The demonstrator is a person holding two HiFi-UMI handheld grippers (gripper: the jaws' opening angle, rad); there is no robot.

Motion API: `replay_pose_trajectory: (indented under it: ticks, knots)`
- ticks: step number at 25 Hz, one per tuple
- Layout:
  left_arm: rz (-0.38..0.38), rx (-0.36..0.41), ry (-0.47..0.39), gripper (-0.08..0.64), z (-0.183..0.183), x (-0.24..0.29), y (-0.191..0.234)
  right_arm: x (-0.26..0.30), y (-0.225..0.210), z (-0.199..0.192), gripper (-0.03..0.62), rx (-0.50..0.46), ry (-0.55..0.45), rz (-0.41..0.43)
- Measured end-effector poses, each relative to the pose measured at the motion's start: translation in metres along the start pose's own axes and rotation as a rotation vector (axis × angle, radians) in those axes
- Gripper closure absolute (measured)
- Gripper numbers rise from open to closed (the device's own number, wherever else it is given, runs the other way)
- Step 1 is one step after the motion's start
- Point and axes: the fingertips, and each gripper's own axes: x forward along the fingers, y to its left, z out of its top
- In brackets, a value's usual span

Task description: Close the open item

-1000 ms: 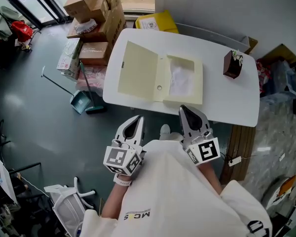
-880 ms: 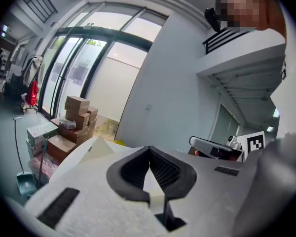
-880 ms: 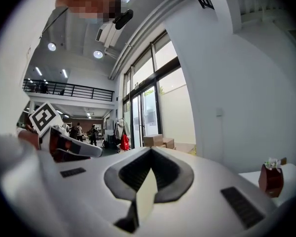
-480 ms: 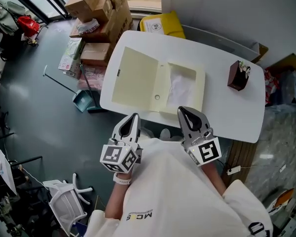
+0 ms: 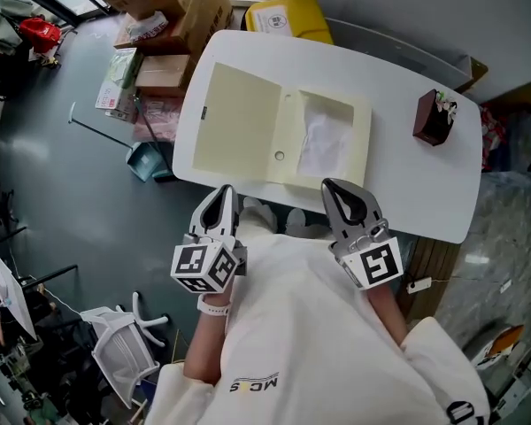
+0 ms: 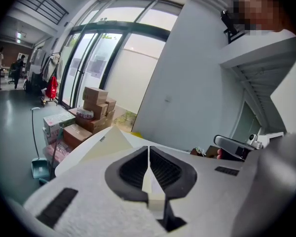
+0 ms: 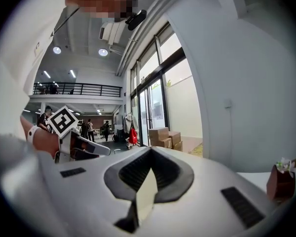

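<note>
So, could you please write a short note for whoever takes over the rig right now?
Left gripper: shut, empty, by the table's near edge.
Right gripper: shut, empty, just short of the box.
Box: open on the table, lid laid flat to the left, white paper inside.
Done: nothing yet.
Left to do: swing the lid over and shut it.

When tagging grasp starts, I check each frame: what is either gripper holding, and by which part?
Nothing is held. The left gripper and the right gripper both have their jaws together with nothing between them; the open box lies ungripped.
</note>
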Motion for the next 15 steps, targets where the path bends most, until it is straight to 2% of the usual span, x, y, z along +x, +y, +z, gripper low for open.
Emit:
replay_pose_trajectory:
  ticks: [7, 15]
  knots:
    - [0.090, -0.085, -0.072, 0.531, -0.004, 0.000, 0.050, 0.009, 0.014, -0.005, 0.578, -0.018, 0.026, 0.040]
    - [0.140, -0.155, -0.069, 0.531, -0.025, 0.009, 0.079, 0.026, 0.025, -0.019, 0.578, -0.004, 0.079, 0.076]
